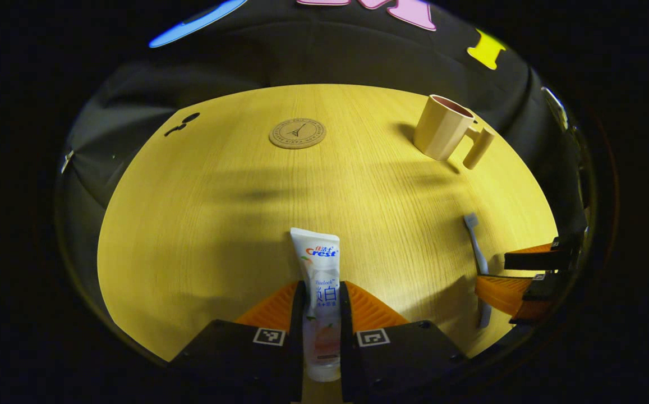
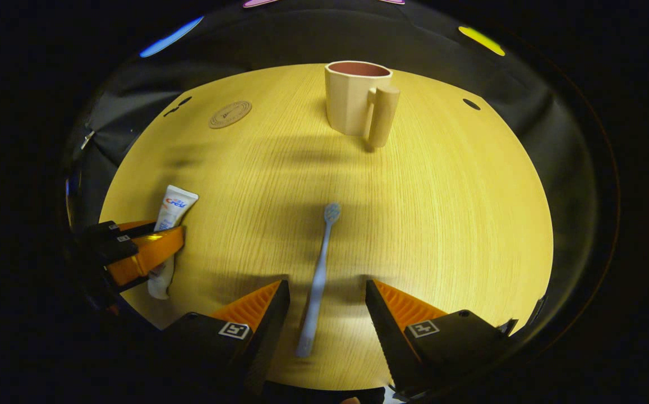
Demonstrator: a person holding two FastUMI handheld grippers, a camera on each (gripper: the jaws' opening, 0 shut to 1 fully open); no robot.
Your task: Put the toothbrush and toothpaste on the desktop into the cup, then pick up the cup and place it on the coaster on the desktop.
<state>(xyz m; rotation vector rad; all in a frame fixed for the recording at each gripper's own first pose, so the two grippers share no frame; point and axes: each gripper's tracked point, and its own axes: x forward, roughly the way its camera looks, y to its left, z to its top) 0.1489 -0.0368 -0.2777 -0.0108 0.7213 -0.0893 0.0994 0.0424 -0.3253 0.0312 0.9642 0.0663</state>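
In the left gripper view my left gripper (image 1: 322,311) has its fingers clenched on the toothpaste (image 1: 320,280), tube pointing ahead; the cup (image 1: 443,133) stands far right on the desk (image 1: 217,224).

In the right gripper view my right gripper (image 2: 327,311) is spread wide, the toothbrush (image 2: 318,280) lying lengthwise between the fingers, bristles toward the cup (image 2: 355,98).

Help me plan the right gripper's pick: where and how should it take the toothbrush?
Grip the toothbrush on its thin handle, near the middle, coming straight down from above. It lies flat on the table, head pointing toward the cup, lengthwise between the open right gripper fingers, so they can close across the handle's width.
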